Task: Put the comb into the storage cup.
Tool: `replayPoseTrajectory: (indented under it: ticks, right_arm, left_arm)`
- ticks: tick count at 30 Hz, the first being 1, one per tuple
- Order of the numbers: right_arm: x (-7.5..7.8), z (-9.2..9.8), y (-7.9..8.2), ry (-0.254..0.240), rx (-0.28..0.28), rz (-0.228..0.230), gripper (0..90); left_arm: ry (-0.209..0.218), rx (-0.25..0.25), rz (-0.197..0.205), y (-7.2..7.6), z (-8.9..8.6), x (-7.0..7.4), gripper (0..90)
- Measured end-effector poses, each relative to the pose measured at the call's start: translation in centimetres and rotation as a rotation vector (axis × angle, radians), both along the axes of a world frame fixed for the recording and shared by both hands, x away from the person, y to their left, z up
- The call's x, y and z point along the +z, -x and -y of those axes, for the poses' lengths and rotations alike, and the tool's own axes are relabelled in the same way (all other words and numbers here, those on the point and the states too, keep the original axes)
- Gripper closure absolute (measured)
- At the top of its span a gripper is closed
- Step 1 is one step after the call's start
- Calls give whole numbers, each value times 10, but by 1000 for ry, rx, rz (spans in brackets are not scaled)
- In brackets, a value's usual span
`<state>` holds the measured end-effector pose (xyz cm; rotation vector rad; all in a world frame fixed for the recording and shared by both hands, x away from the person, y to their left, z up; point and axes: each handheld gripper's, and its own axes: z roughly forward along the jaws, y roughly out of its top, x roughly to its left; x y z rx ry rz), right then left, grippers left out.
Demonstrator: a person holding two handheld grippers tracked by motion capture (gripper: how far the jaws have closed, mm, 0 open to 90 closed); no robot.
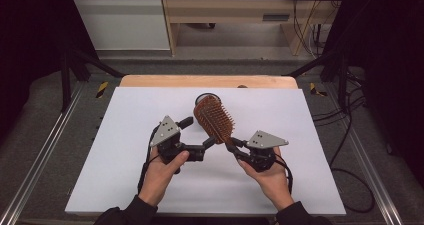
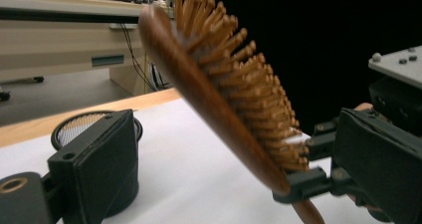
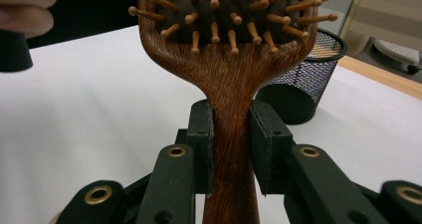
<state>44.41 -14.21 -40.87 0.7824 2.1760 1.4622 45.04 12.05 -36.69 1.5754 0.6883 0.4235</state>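
Two hand-held grippers share the work: the right hand-held gripper (image 3: 231, 149) clamps the wooden hairbrush (image 1: 215, 118) by its handle, lifted above the table (image 1: 125, 185), while the left hand-held gripper (image 1: 197, 135) stands open and empty beside it. Placing it in the mesh cup (image 3: 303, 82) likely remains.

The white table sheet (image 1: 150, 185) is evenly and softly lit from above in the high view, and only faint shadows are cast under the 2 hands. The surroundings at both sides are left nearly black. Slight softness and barrel bending are seen along the frame edges. In the left gripper view the hairbrush (image 2: 219, 99) is blurred, and the background behind it is lost in darkness. In the right gripper view the brush handle is sharp, the mesh cup (image 3: 303, 79) softer
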Motion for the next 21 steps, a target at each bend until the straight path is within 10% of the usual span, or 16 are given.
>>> replayPoseTrajectory:
  ticks: [12, 21]
  right_arm:
    - [-1, -3, 1, 4, -4, 6, 730]
    - [-1, -7, 4, 11, 0, 27, 730]
  left_arm:
    - [13, 9, -23, -13, -1, 4, 39]
    - [107, -7, -73, -17, -1, 9, 75]
